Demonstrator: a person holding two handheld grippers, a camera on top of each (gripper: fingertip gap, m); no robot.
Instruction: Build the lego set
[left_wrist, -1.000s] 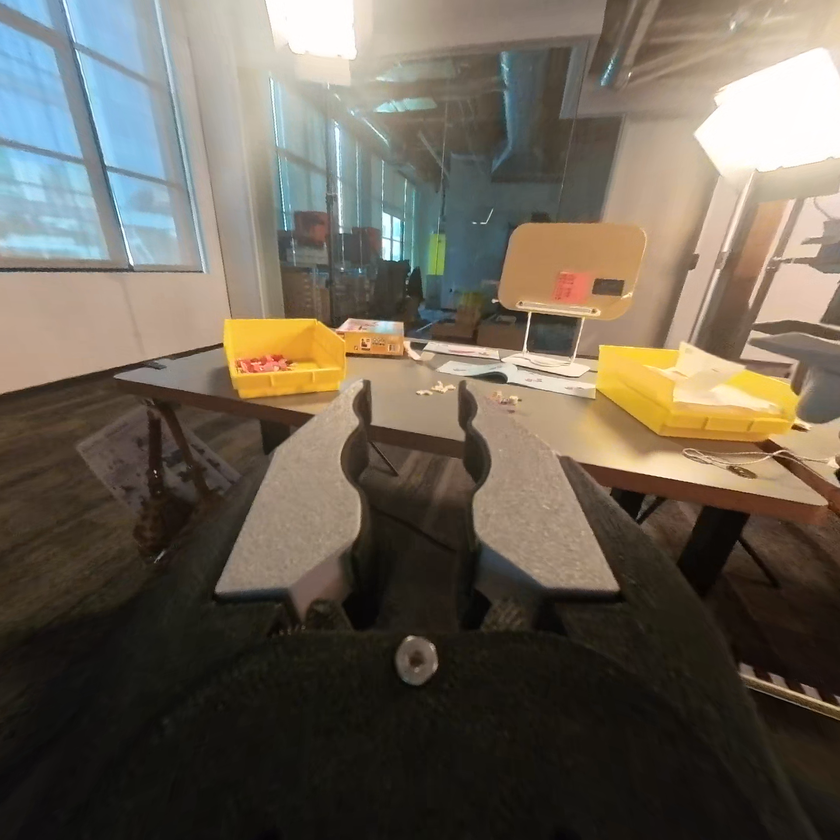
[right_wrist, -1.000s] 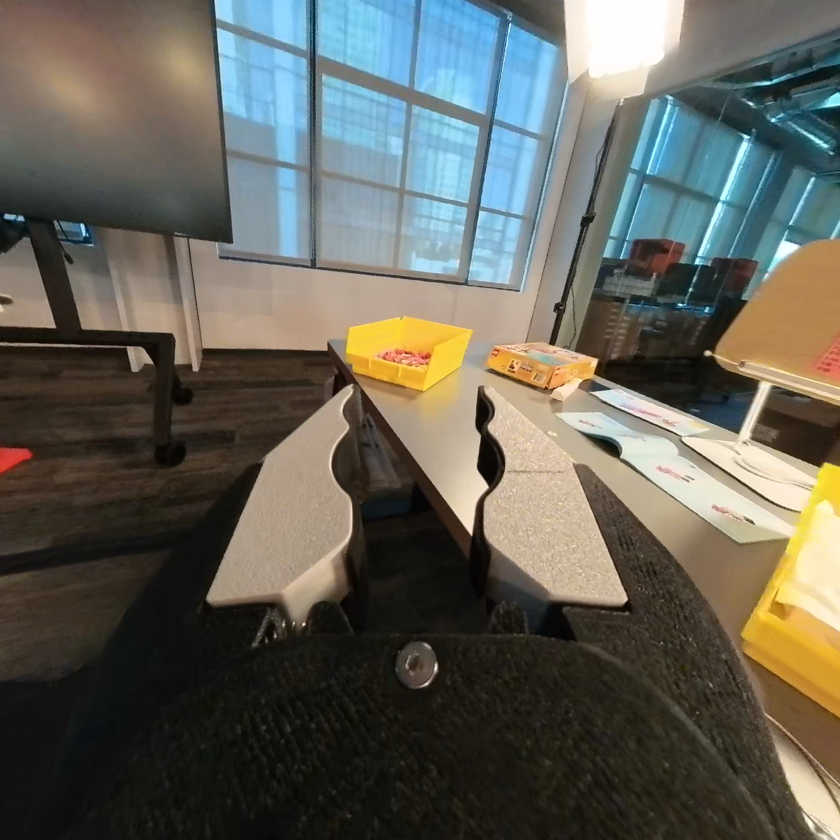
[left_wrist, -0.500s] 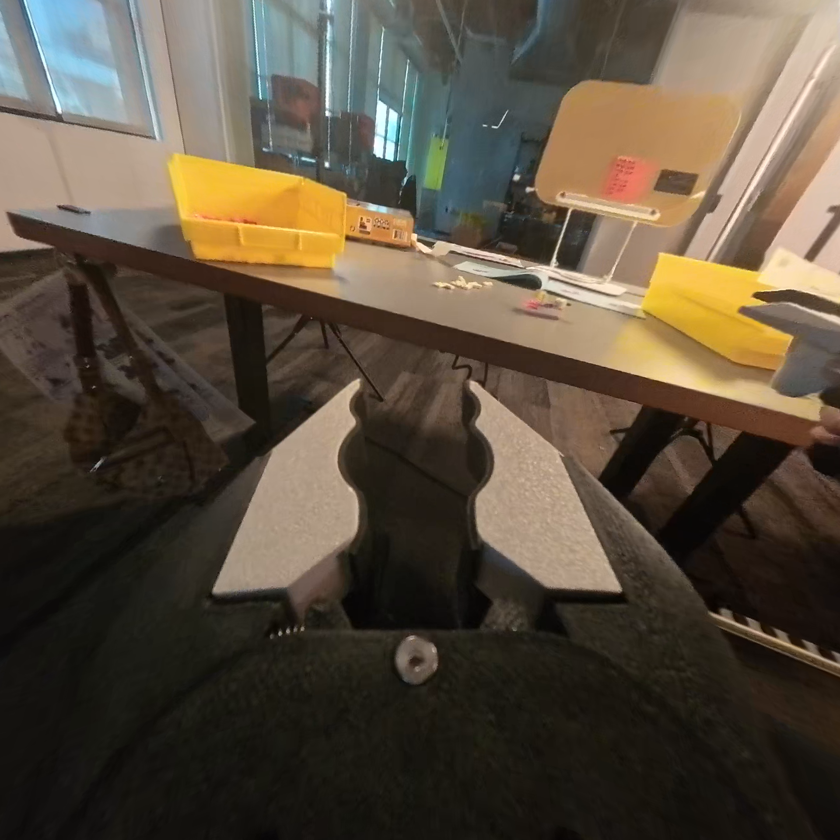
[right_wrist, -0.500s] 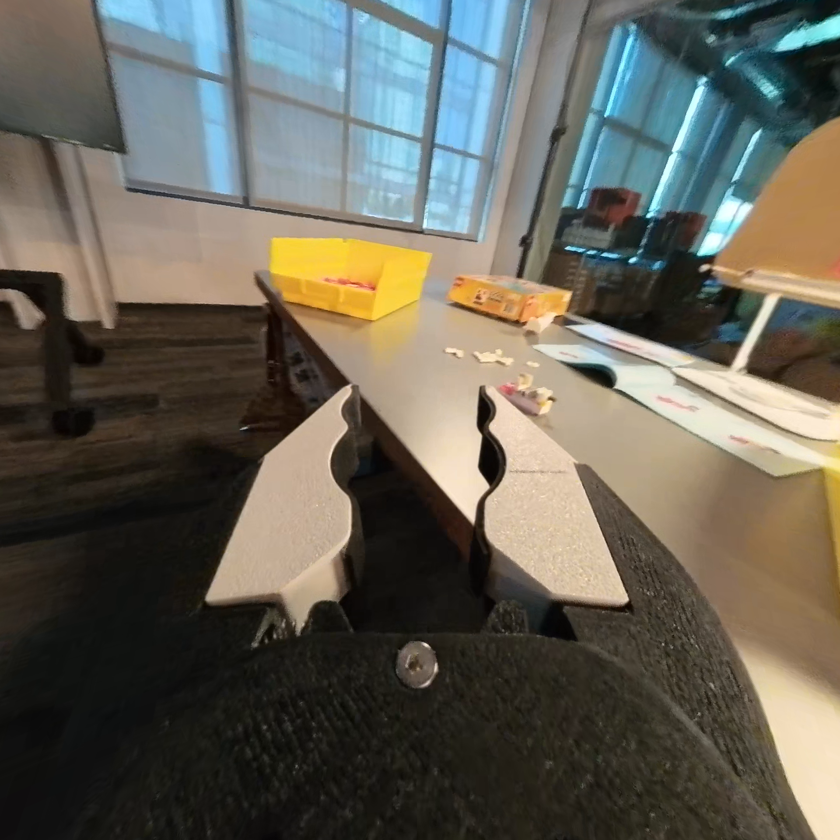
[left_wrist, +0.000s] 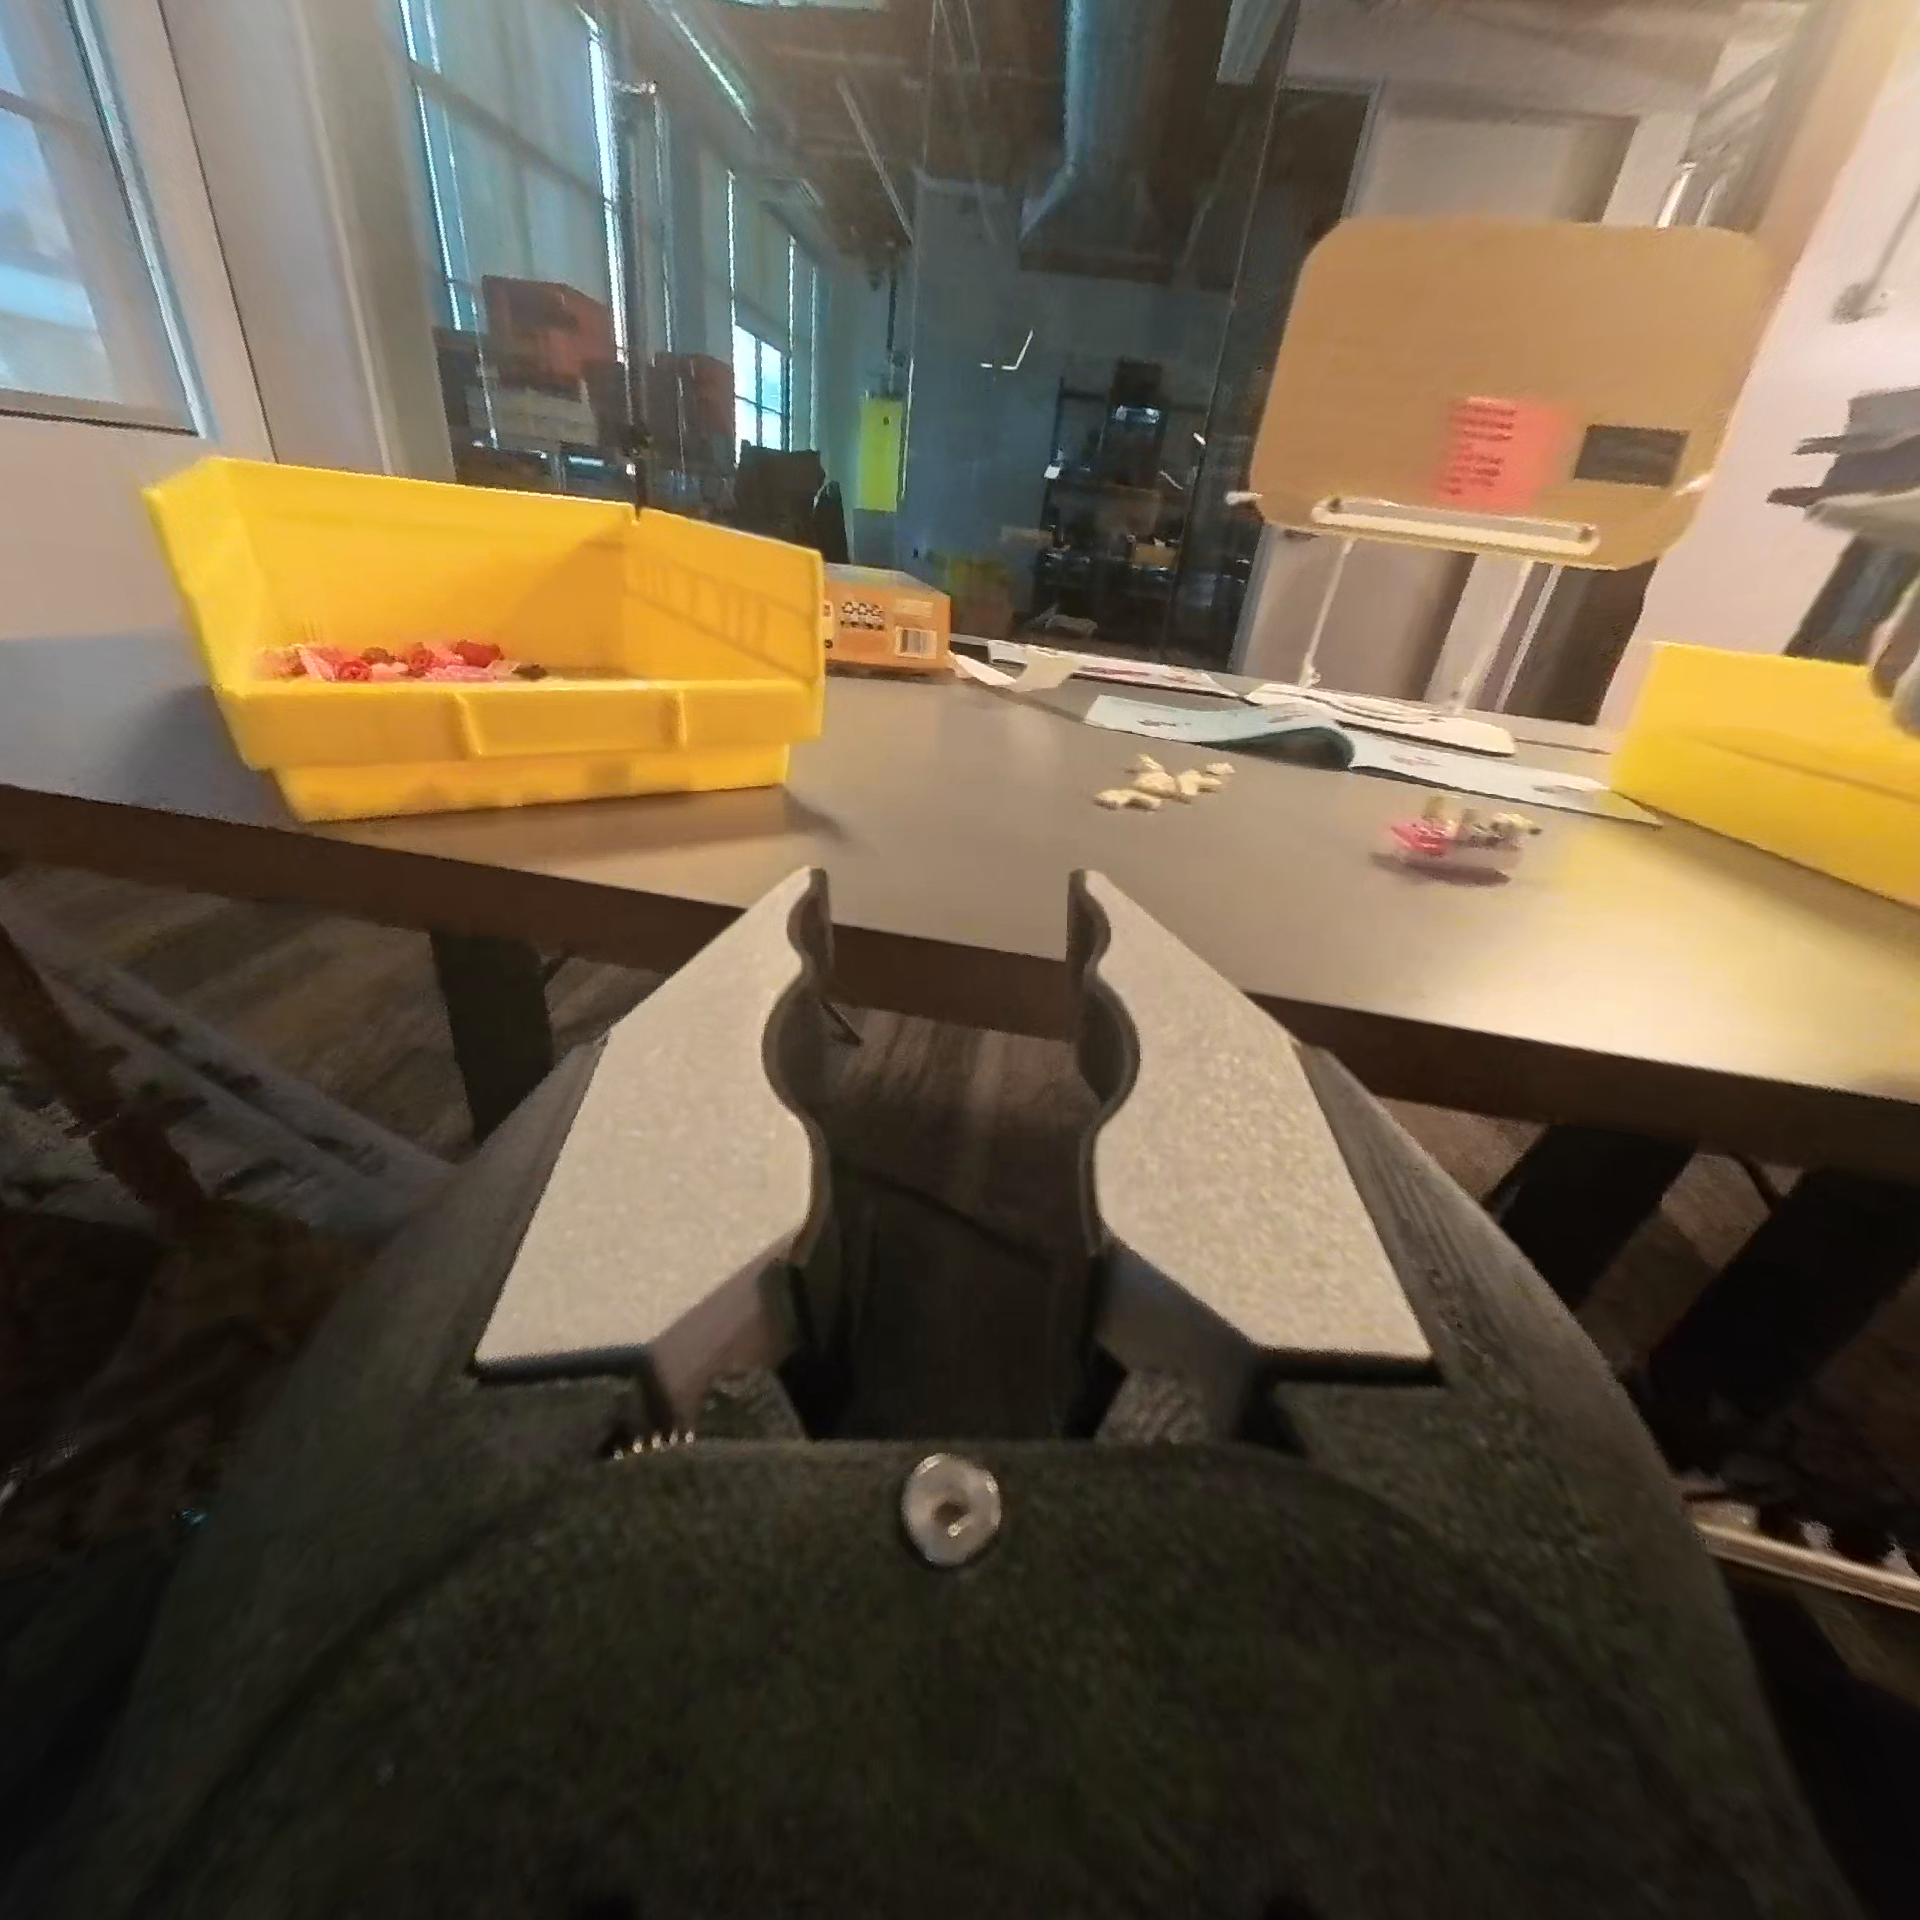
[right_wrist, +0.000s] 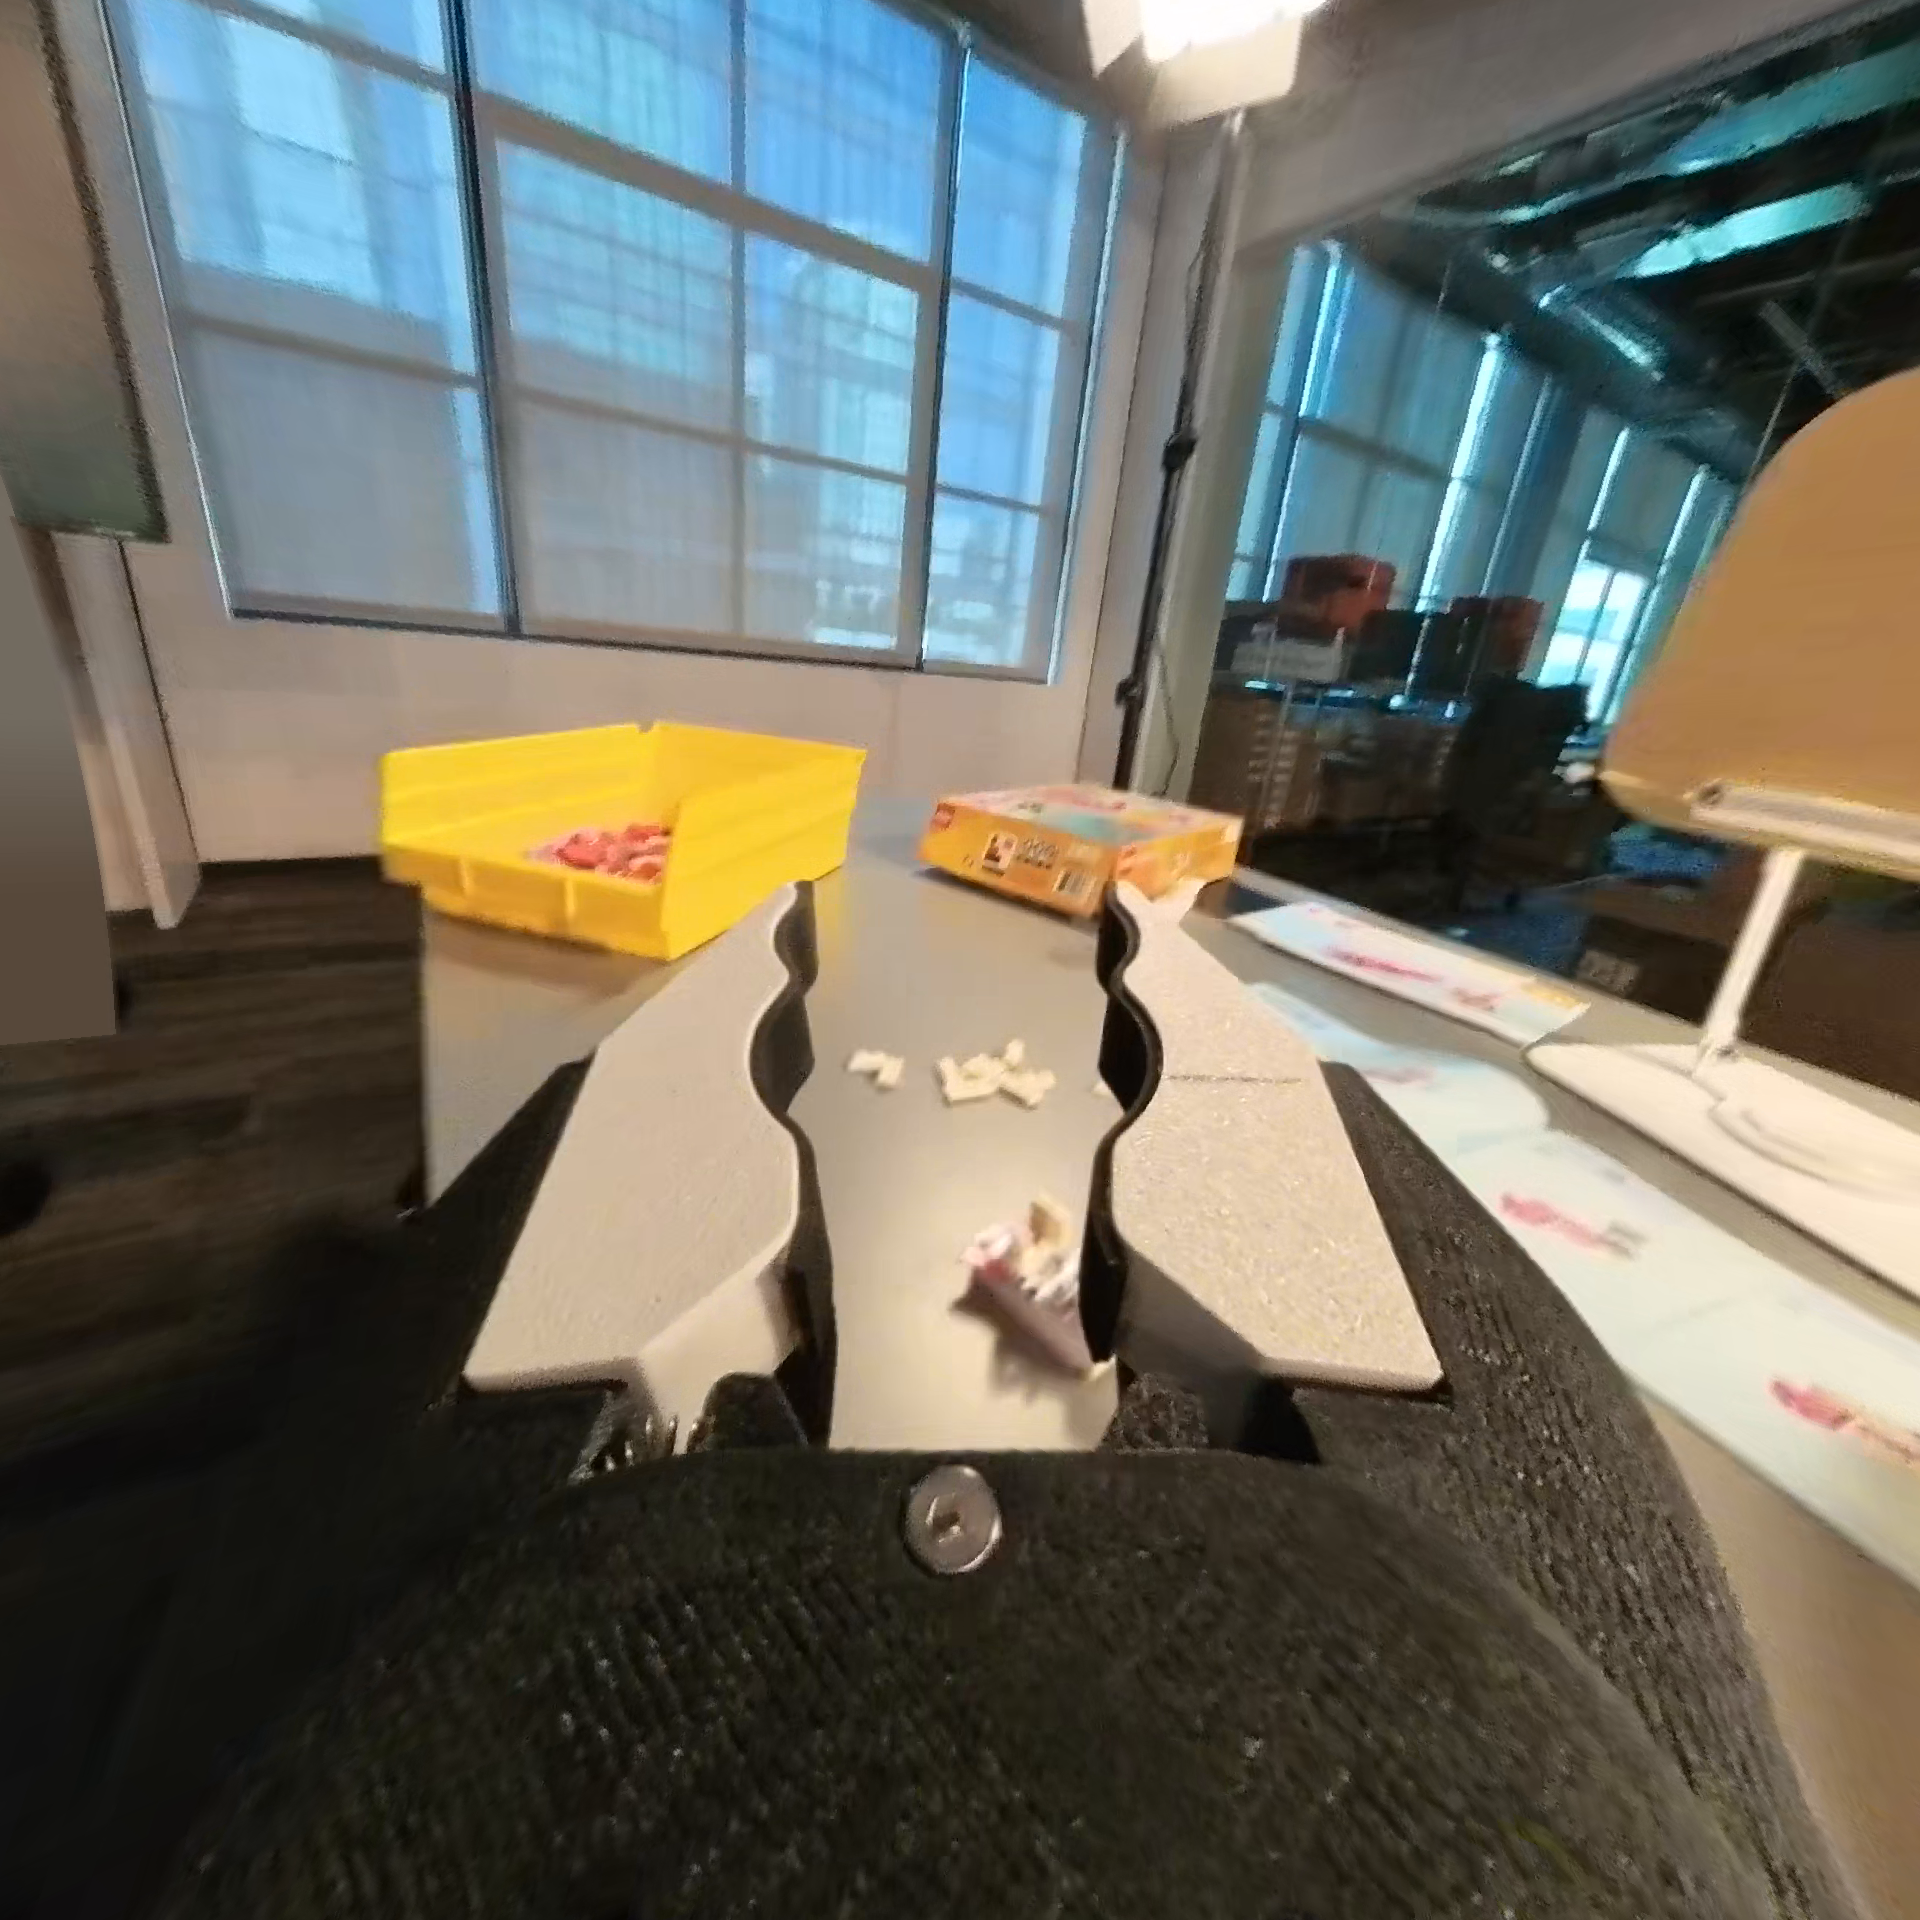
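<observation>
My left gripper (left_wrist: 948, 904) is open and holds nothing; it hangs at the near edge of the dark table (left_wrist: 1039, 862), just below the top. Ahead on the table lie several small cream bricks (left_wrist: 1158, 781) and a small pink and white brick build (left_wrist: 1455, 831). My right gripper (right_wrist: 954, 904) is open and holds nothing; it is above the table, with the cream bricks (right_wrist: 987, 1075) and the pink and white build (right_wrist: 1023, 1273) lying on the top between and below its fingers, untouched. A yellow bin (left_wrist: 499, 634) with red and pink bricks stands at the left (right_wrist: 613, 831).
An orange toy box (right_wrist: 1075, 847) lies behind the bricks. Open booklets (left_wrist: 1299, 727) and a tan board on a white stand (left_wrist: 1496, 384) are at the back right. A second yellow bin (left_wrist: 1787, 769) is at the right. The other gripper (left_wrist: 1870, 520) shows blurred at the right edge. The gap from one gripper's tips to the other's is roughly 35 cm.
Both grippers have moved toward the table; the right one rose over the top and the loose bricks now show between its fingers. Both jaws have opened a little wider.
</observation>
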